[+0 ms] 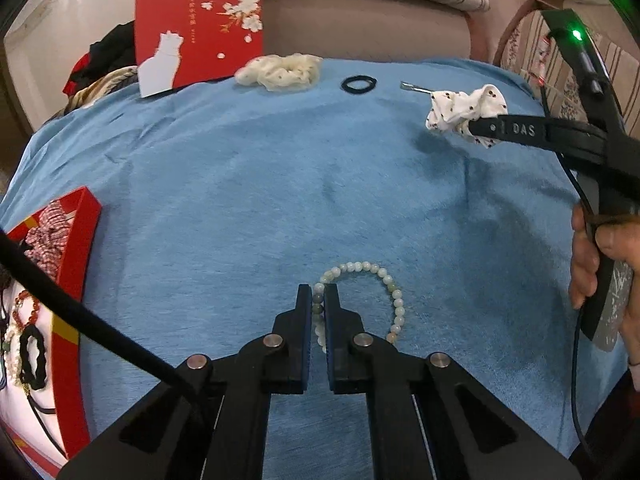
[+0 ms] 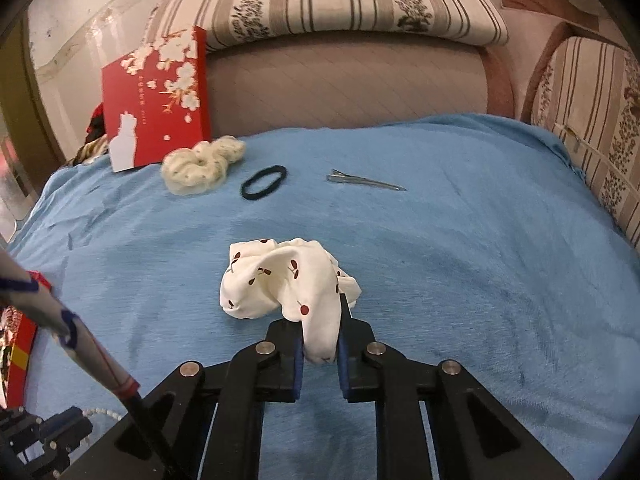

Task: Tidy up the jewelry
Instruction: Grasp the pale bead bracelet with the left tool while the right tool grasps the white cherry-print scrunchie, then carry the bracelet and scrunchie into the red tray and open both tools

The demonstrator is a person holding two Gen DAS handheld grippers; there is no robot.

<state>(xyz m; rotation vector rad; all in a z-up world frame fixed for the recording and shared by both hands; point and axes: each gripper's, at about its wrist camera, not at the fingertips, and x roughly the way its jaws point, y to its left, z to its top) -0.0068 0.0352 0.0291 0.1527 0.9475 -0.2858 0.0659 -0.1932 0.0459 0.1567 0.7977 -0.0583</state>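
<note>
Two grippers were at work over the blue cloth (image 1: 240, 184), each clenched on a different piece. The left gripper (image 1: 319, 300) had its jaws pressed nearly together on the left side of the pale bead bracelet (image 1: 394, 296); a few beads sat pinched between the pads, while the rest of the loop curved out to the right of the fingertips and lay on the cloth. The right gripper (image 2: 320, 320) clamped the white cherry-print scrunchie (image 2: 276, 280): one fold of fabric ran down between the jaws, and the bulk of it bunched ahead of and to the left of the fingertips. Seen from the left wrist camera, that scrunchie (image 1: 464, 114) hung at the tip of the right gripper (image 1: 486, 130), with a shadow on the cloth beneath it; whether it touched the cloth could not be told.

Further back on the cloth, well apart from both grippers, lay a cream scrunchie (image 2: 200, 164), a black hair tie (image 2: 264, 182) just to its right, and a metal hair clip (image 2: 364, 182) beyond that. A red lid with white blossoms (image 2: 160, 96) stood tilted at the rear left. At the left edge, the open red box (image 1: 74, 264) held a striped scrunchie (image 1: 48, 236), a red bead bracelet (image 1: 26, 308) and a black scrunchie (image 1: 32, 354).
</note>
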